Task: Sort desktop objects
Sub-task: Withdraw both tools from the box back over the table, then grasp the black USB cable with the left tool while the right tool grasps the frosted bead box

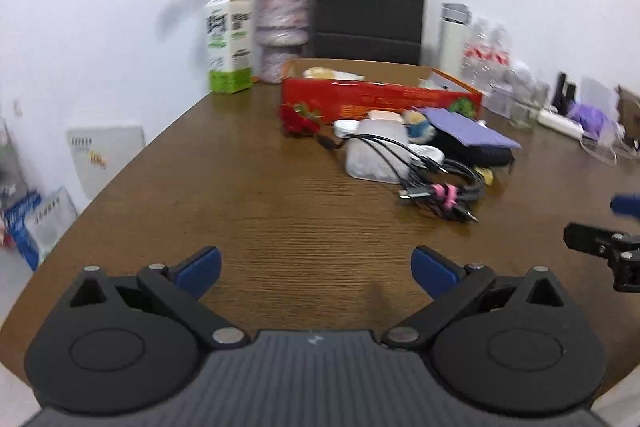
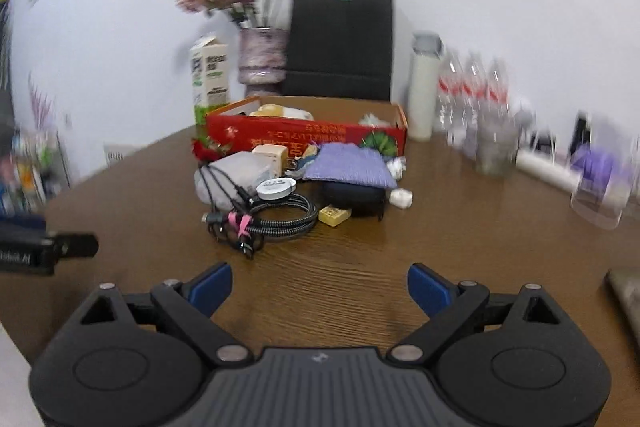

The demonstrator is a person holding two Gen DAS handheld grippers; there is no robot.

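A heap of small objects lies mid-table in front of a red cardboard box (image 1: 380,99) (image 2: 308,137): a bundle of black cables with pink ties (image 1: 444,187) (image 2: 264,217), a purple pouch (image 1: 472,127) (image 2: 348,165), a white pack (image 1: 372,155) (image 2: 236,175), a round white tin (image 2: 276,189), a yellow block (image 2: 335,215) and a red artificial flower (image 1: 298,119) (image 2: 206,149). My left gripper (image 1: 316,269) is open and empty, well short of the heap. My right gripper (image 2: 320,287) is open and empty, just short of the cables.
On the brown wooden table (image 1: 240,187) (image 2: 460,227), behind the box stand a milk carton (image 1: 230,47) (image 2: 210,77), a vase of flowers (image 1: 280,31) (image 2: 262,61), a black bag (image 1: 370,11) (image 2: 340,47), a white flask (image 1: 454,35) (image 2: 424,87) and water bottles (image 2: 474,95). Clutter lies at the far right.
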